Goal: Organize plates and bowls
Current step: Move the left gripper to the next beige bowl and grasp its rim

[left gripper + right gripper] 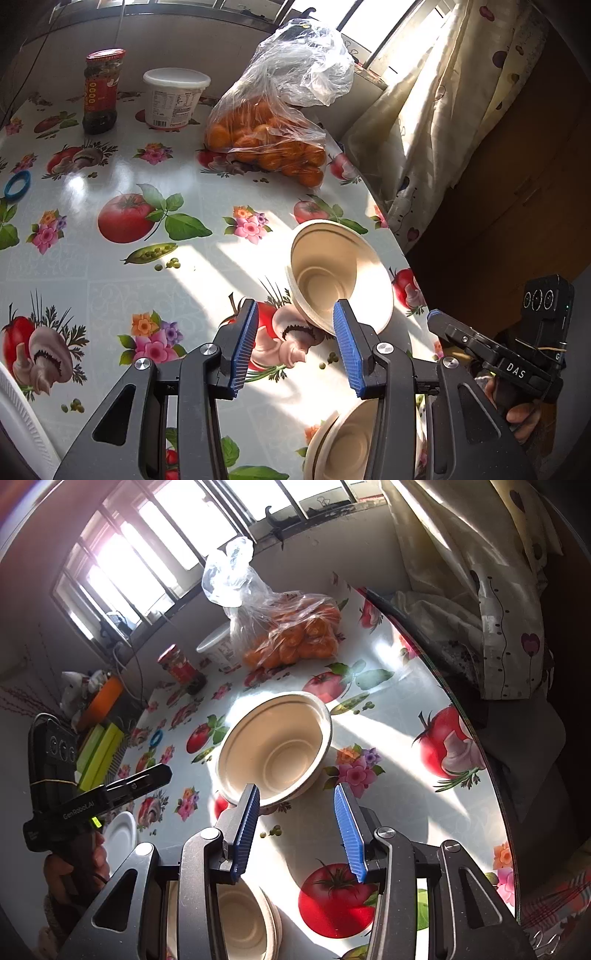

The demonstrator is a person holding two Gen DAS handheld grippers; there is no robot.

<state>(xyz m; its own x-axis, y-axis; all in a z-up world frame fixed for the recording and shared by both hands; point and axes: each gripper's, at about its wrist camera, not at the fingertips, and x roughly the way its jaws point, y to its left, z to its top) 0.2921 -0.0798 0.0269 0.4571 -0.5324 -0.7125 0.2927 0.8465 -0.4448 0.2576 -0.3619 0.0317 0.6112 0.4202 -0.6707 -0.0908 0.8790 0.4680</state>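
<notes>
Your left gripper [295, 345] and right gripper [295, 825] both stand part open and empty, one beige moulded-fibre bowl [275, 747] on the fruit-printed tablecloth [122, 280] at twelve o'clock of the right, a second beige bowl stack [243, 919] half hidden at six, a white plate [14, 417] cut off.

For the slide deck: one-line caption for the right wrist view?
Right hand-held gripper, jaws apart and empty, faces a beige bowl on the fruit-print tablecloth, bagged oranges behind.
</notes>
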